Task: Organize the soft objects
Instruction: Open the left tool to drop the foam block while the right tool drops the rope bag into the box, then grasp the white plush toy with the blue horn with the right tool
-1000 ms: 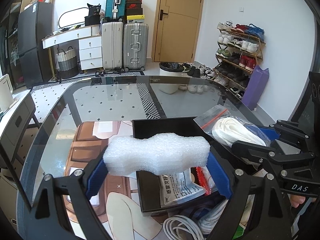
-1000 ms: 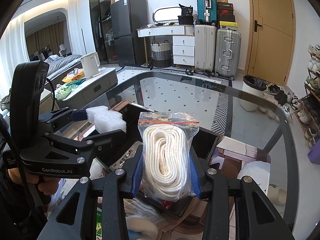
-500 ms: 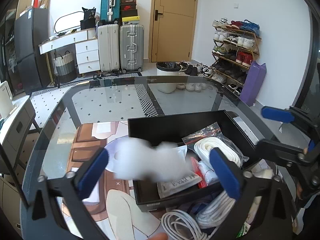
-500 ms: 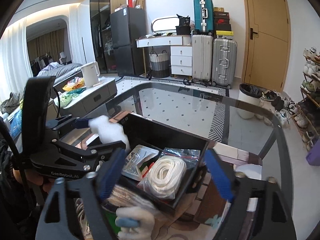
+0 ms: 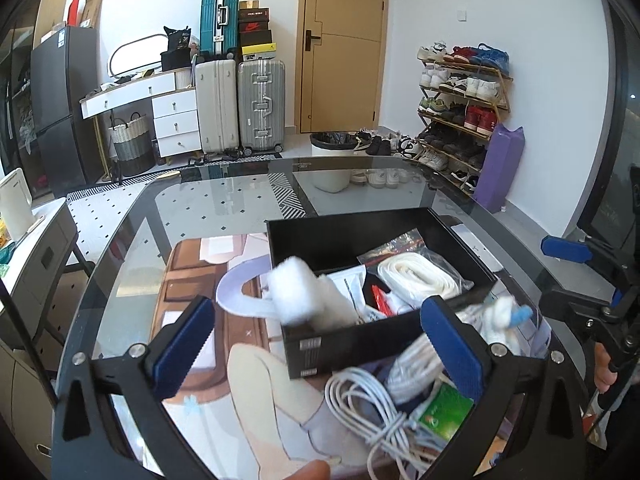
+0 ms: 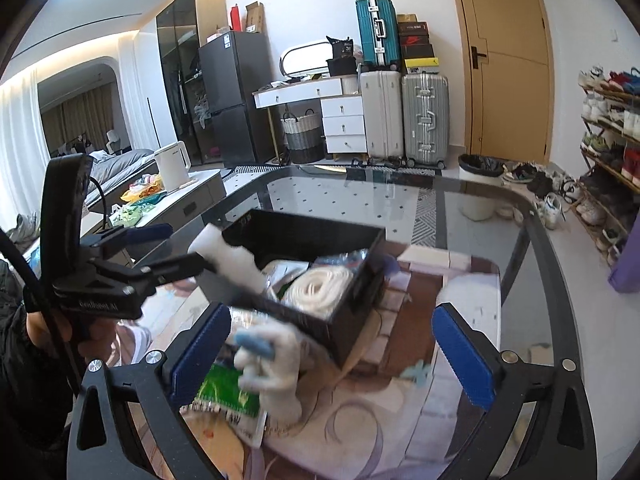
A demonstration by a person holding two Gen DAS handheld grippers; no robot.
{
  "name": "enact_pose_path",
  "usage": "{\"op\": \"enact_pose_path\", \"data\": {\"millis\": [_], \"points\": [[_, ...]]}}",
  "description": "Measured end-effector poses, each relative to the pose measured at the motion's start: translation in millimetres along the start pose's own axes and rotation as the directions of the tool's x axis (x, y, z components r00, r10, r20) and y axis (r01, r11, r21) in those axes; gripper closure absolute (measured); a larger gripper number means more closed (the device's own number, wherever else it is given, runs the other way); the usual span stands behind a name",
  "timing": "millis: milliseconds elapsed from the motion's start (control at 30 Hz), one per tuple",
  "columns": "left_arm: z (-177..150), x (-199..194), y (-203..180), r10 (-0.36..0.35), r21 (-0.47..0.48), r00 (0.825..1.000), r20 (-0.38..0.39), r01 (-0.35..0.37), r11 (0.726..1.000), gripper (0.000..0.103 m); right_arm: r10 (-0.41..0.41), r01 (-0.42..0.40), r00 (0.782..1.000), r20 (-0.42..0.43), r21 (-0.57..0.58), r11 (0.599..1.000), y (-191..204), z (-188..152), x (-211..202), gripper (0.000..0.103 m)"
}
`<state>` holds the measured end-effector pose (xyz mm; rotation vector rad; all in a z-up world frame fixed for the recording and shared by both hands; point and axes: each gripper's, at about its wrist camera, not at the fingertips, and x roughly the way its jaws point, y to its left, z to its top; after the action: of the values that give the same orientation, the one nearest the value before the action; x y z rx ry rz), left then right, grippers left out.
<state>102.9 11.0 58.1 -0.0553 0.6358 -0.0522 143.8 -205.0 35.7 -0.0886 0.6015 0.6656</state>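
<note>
A black box (image 5: pixel 348 344) (image 6: pixel 352 332) stands on the glass table. A white foam piece (image 5: pixel 308 298) (image 6: pixel 232 256) rests tilted on the box's near-left rim. A clear bag of white rope (image 5: pixel 416 276) (image 6: pixel 316 292) lies inside the box with other packets. My left gripper (image 5: pixel 320 344) is open and empty, just in front of the box. My right gripper (image 6: pixel 332 356) is open and empty, over a white glove with a blue tip (image 6: pixel 268 364) in front of the box.
A pile of white cables (image 5: pixel 372 412), a green packet (image 5: pixel 444 416) (image 6: pixel 228 394) and the glove (image 5: pixel 504 316) lie by the box's near side. An illustrated mat (image 5: pixel 200 292) covers the table. The glass table's edge (image 6: pixel 536 240) curves round behind.
Both grippers opened and drew back. The foam piece dropped from my left gripper onto the box rim. The rope bag dropped from my right gripper into the box.
</note>
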Motion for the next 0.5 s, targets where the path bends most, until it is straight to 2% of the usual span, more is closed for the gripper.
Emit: {"op": "enact_pose_path", "data": {"millis": [500], "points": [[-33, -12, -5, -0.016, 0.0, 0.999, -0.038, 0.016, 1.0, 0.0, 0.019, -0.023, 0.996, -0.085, -0.046, 0.999, 24, -30, 8, 0.001]]}}
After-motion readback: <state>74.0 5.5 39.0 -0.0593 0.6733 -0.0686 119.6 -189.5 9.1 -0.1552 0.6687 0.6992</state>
